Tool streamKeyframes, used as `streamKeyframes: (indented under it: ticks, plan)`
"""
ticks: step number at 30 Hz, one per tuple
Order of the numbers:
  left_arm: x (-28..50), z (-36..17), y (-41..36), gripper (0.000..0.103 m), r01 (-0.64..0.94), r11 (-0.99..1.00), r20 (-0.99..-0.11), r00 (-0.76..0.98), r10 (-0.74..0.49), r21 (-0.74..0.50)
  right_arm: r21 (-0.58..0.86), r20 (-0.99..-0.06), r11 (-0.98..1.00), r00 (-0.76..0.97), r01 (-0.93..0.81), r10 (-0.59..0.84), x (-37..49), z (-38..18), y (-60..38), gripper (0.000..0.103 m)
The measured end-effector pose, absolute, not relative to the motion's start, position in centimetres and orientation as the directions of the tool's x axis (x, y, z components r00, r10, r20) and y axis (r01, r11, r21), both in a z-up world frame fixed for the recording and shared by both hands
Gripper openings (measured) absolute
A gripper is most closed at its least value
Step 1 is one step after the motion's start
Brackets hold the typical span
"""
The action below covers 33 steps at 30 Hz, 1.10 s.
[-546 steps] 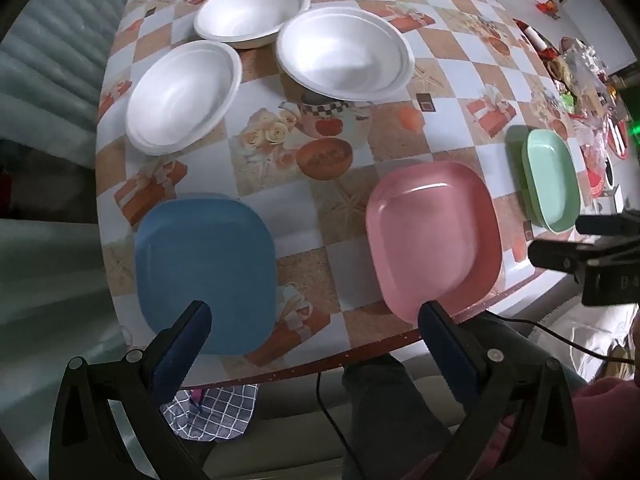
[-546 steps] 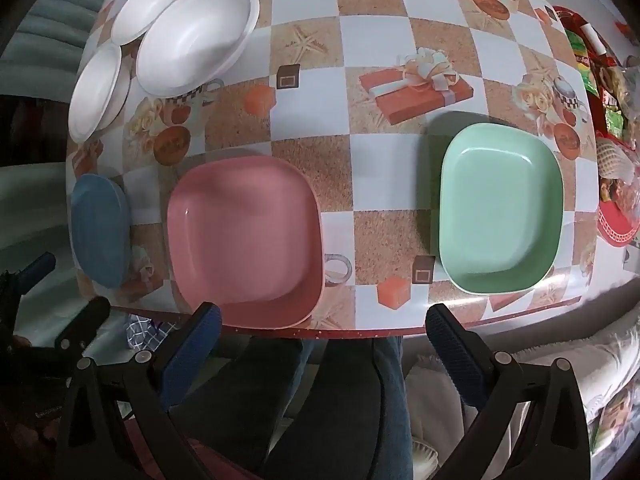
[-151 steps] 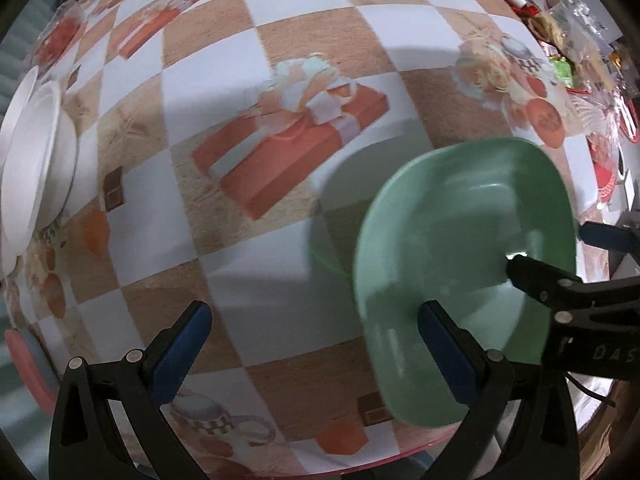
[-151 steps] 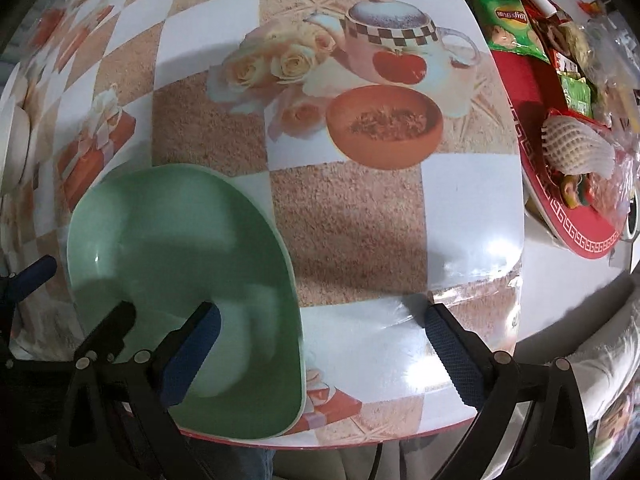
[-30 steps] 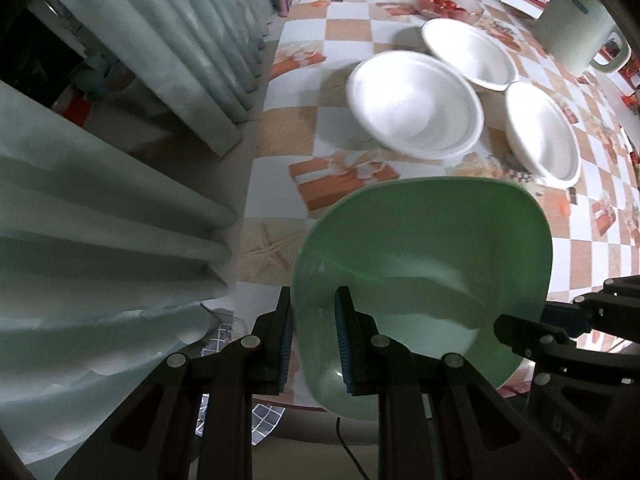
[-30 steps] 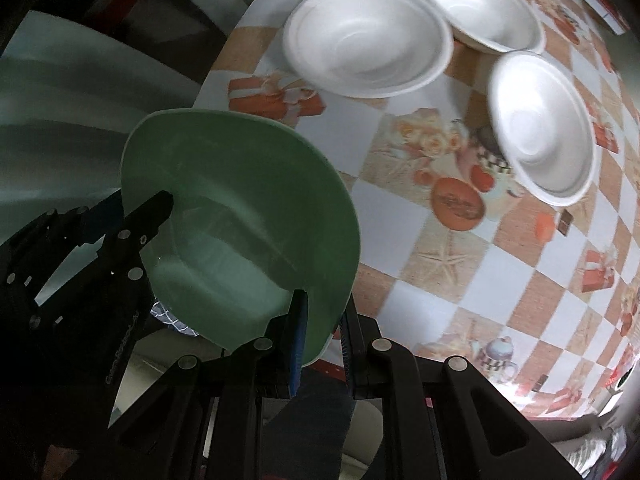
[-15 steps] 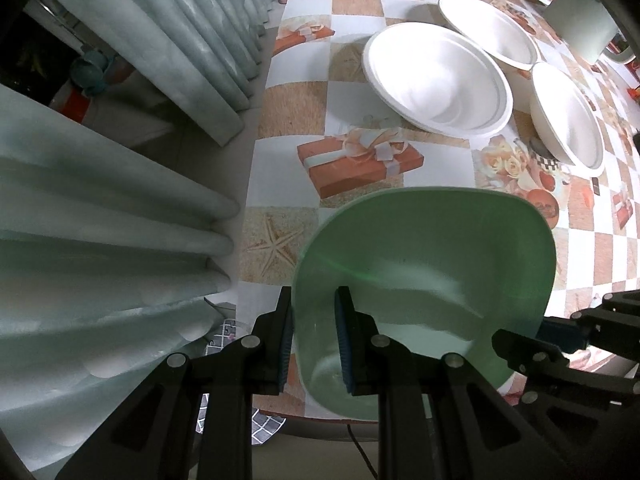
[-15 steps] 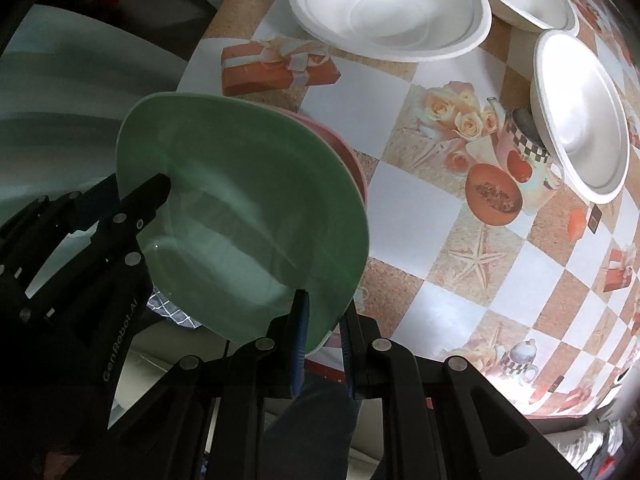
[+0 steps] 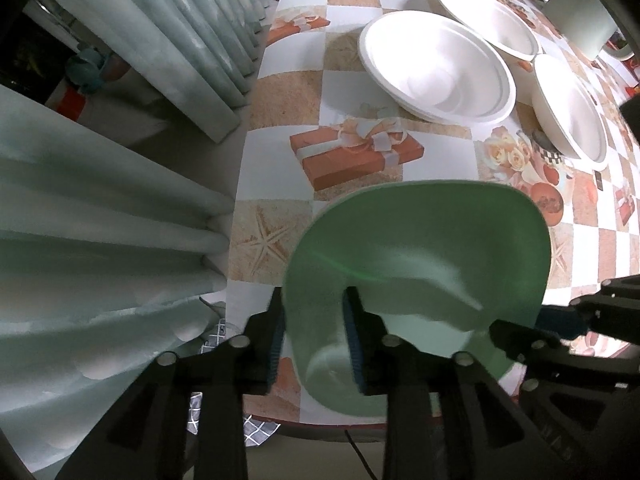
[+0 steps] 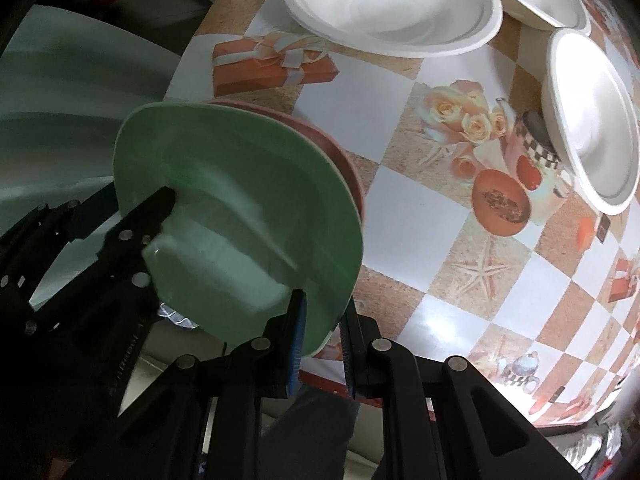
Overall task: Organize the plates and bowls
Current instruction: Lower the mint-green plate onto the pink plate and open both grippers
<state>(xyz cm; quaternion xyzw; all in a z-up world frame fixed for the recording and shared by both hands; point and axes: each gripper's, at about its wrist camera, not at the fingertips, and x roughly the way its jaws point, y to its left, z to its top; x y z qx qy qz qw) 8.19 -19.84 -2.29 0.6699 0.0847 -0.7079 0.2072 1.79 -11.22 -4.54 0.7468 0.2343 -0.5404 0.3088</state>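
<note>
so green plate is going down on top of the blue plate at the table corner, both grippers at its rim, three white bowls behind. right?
Not blue. In the right wrist view the plate showing directly under the green plate is the pink plate. The rest holds: left gripper and right gripper at its rim, three white bowls behind.

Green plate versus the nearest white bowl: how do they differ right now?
The green plate is squarish and shallow; the white bowl is round and deeper. The plate sits over a pink plate at the table edge, both tools on its rim; the bowl rests untouched on the tablecloth. Both face up, empty.
</note>
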Motion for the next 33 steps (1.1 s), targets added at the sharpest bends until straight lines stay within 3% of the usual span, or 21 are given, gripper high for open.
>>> streamKeyframes:
  ticks: [1,3,5,7,9,11,12,21,33]
  plan:
    - [8.1,-2.2,-19.8,0.044,0.404,-0.901,-0.983,-0.025,-0.182,0.157,0.216,-0.950,-0.698,0.311,0.683,0.009,1.8,-4.6,-11.3,0.018]
    - [8.1,-2.0,-19.5,0.065,0.397,-0.901,-0.978,-0.041,-0.205,0.172,0.208,-0.953,-0.695,0.301,0.688,0.012,1.8,-4.6,-11.4,0.022]
    - [8.1,-1.7,-19.4,0.071,0.400,-0.897,-0.972,-0.053,-0.228,0.188,0.196,-0.957,-0.693,0.291,0.694,0.020,1.6,-4.4,-11.3,0.027]
    - [8.2,-1.4,-19.3,0.074,0.404,-0.892,-0.967,-0.062,-0.247,0.202,0.165,-0.967,-0.686,0.254,0.708,0.030,1.3,-3.9,-10.9,0.044]
    - [8.3,-1.0,-19.5,0.087,0.425,-0.880,-0.960,-0.080,-0.268,0.210,0.131,-0.977,-0.679,0.212,0.723,0.037,0.8,-3.4,-10.3,0.066]
    - [8.6,-0.8,-20.1,0.094,0.461,-0.870,-0.966,-0.087,-0.242,0.177,0.149,-0.977,-0.681,0.212,0.717,0.009,0.2,-2.8,-9.4,0.082]
    - [8.5,-0.7,-20.3,0.103,0.473,-0.865,-0.970,-0.082,-0.230,0.166,0.156,-0.977,-0.685,0.214,0.712,0.000,-0.1,-2.5,-8.9,0.090]
    - [7.1,1.7,-17.3,0.103,0.463,-0.884,-0.988,-0.089,-0.124,0.069,0.147,-0.981,-0.776,0.192,0.613,-0.034,-2.4,-0.5,-2.2,0.090]
    - [-1.4,3.1,-11.2,0.103,0.444,-0.885,-0.987,-0.133,0.091,-0.141,0.089,-0.992,-0.890,0.119,0.448,-0.039,-9.1,0.1,6.3,0.090]
